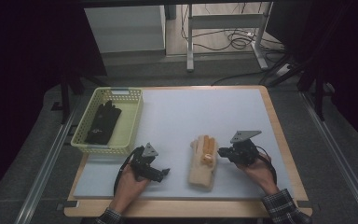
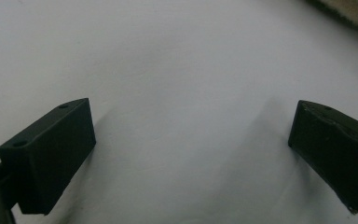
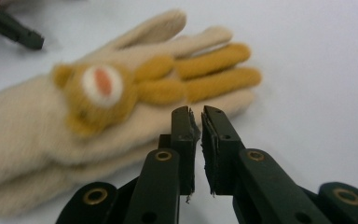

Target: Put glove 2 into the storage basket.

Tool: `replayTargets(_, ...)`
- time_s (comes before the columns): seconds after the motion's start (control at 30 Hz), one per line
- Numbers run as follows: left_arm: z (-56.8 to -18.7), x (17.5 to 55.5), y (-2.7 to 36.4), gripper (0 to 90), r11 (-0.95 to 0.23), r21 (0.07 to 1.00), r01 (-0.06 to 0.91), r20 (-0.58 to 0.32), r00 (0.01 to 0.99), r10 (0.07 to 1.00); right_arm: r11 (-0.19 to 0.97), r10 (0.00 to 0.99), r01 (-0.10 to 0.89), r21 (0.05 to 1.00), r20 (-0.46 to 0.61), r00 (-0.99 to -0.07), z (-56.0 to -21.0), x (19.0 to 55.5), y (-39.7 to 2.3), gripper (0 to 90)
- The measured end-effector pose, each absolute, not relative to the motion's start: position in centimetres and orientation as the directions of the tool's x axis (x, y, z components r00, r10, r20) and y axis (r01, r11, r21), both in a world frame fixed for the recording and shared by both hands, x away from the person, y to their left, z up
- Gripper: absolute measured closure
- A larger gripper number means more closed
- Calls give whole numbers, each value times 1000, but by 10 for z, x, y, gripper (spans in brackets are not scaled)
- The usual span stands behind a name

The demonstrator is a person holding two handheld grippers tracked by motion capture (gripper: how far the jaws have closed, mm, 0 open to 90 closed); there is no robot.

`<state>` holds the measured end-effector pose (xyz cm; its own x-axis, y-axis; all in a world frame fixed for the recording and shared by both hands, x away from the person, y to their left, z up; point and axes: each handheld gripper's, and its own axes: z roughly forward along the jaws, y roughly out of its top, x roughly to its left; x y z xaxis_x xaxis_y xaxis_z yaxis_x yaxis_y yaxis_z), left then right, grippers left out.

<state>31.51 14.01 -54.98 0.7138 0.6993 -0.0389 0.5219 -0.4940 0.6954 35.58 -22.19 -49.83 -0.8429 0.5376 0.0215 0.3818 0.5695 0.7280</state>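
Scanning from the left, we see a yellow plastic lattice basket (image 1: 131, 122) holding a black glove (image 1: 103, 122). Our left tongs (image 1: 164, 172) rest wide apart over the pale counter (image 1: 177, 116). The cream fleece glove with its tan bear (image 3: 98, 112) lies mid-counter; our right tongs (image 3: 198, 116), nearly closed on nothing, sit at its edge.

On the table (image 1: 242, 112), the right tongs (image 1: 221, 152) point at the near side edge of a cream glove (image 1: 200, 170) with orange fingers, their tips nearly together and right at its fabric. The left tongs (image 1: 164, 173) rest on the white surface on the glove's other side, aimed toward it, a little apart. Beyond the left tongs stands a yellow basket (image 1: 131, 122) holding a black glove (image 1: 102, 122).
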Motion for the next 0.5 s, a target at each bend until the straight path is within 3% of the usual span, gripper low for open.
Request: replayTargets(0.5,-548,312,141,27,-494,701,514,-24,709,704,600,460,373,708,75,-884,-527,313,-209,816)
